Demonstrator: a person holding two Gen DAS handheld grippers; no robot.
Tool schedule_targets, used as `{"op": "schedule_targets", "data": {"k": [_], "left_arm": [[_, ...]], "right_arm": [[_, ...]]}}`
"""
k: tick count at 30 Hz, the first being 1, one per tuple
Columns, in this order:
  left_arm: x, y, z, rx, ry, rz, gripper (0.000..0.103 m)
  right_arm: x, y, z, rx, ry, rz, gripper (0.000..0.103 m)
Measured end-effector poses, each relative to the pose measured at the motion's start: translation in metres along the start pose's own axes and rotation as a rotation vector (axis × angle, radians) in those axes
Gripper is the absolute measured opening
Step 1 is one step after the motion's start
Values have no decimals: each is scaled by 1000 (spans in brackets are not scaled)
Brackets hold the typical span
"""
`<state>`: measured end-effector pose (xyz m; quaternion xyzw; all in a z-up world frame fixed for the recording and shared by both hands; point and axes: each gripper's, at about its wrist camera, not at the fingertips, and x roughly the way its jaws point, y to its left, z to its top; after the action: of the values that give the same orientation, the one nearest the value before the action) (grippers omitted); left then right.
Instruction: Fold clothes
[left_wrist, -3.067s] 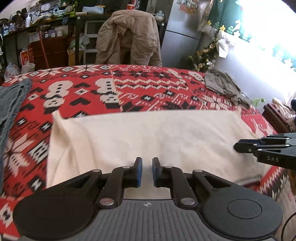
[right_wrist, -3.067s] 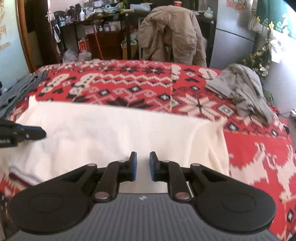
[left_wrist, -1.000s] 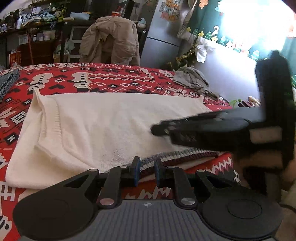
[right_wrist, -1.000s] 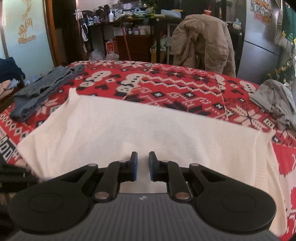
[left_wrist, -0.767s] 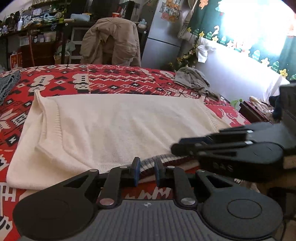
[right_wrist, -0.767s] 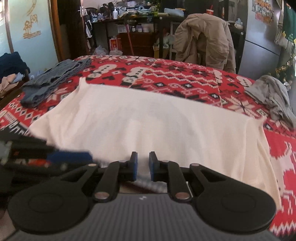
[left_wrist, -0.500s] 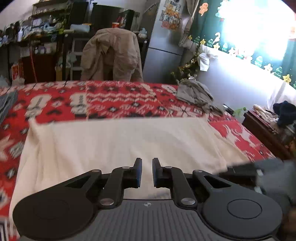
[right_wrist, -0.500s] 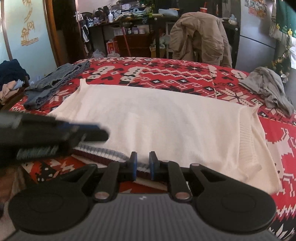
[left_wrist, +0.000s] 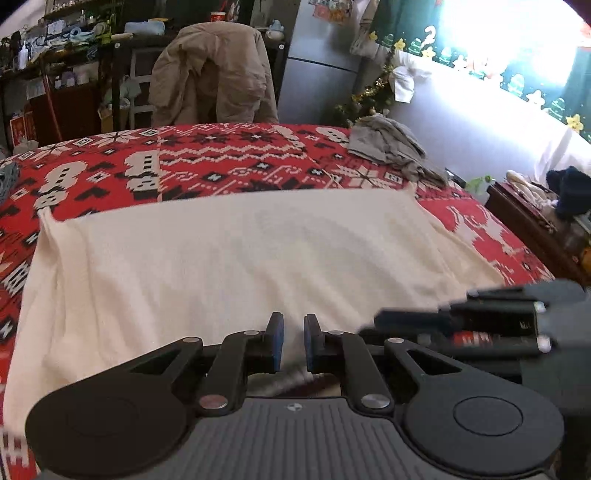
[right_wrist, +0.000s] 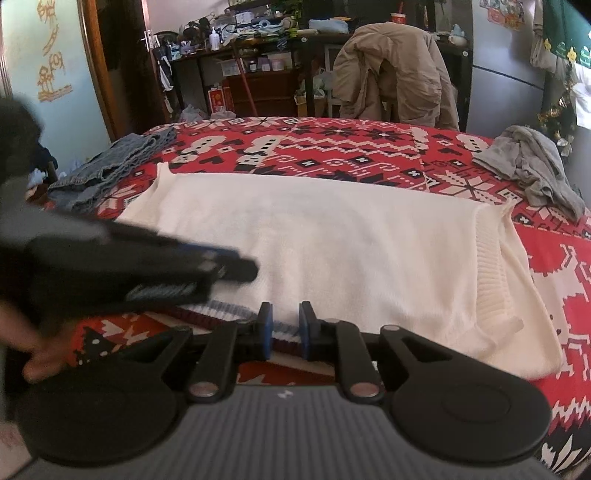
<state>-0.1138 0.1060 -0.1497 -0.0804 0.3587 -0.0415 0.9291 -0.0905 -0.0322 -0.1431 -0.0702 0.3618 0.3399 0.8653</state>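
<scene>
A cream knit sweater (left_wrist: 240, 258) (right_wrist: 332, 240) lies spread across the red patterned bed cover (left_wrist: 221, 162) (right_wrist: 351, 147). Its striped hem runs along the near edge. My left gripper (left_wrist: 293, 341) is shut on that near edge, and creases in the knit run toward its pads. In the right wrist view the left gripper (right_wrist: 243, 269) is a blur low over the hem. My right gripper (right_wrist: 285, 330) (left_wrist: 376, 321) has its pads either side of the striped hem with a narrow gap. Whether they press on it does not show.
A crumpled grey garment (left_wrist: 388, 144) (right_wrist: 532, 166) lies at the bed's far right. A blue denim piece (right_wrist: 110, 166) lies at the far left. Behind the bed a tan jacket (left_wrist: 214, 74) hangs over a chair. A dark side table (left_wrist: 535, 221) stands right of the bed.
The right gripper drew back from over the sweater to its striped hem. The left gripper's jaws narrowed at the hem, and the near edge now reaches up to its pads.
</scene>
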Motion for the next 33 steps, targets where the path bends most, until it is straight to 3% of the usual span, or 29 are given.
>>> {"op": "schedule_targets", "data": {"k": [4, 7, 12, 15, 17, 18, 23, 26, 33], "left_arm": [[-6, -5, -7, 23, -6, 11, 12], [-6, -5, -8, 20, -11, 13, 12], [-6, -1, -9, 2, -14, -3, 12], [-7, -1, -9, -2, -17, -3, 12], [-7, -2, -9, 6, -18, 2, 13], [-6, -3, -9, 7, -18, 3, 13], [-6, -2, -9, 1, -14, -1, 13], [-6, -2, -9, -1, -12, -1, 13], [-6, -1, -9, -1, -12, -4, 13]], "right_arm": [[-8, -13, 4, 52, -31, -12, 19], [-17, -33, 11, 58, -71, -97, 23], [-17, -79, 8, 101, -21, -237, 23], [-25, -95, 0, 158, -23, -206, 21], [-27, -95, 0, 143, -23, -219, 7], [-28, -95, 3, 141, -30, -213, 5], [-9, -91, 23, 105, -58, -213, 5], [9, -90, 29, 75, -15, -233, 5], [-16, -82, 4, -5, 22, -218, 4]]}}
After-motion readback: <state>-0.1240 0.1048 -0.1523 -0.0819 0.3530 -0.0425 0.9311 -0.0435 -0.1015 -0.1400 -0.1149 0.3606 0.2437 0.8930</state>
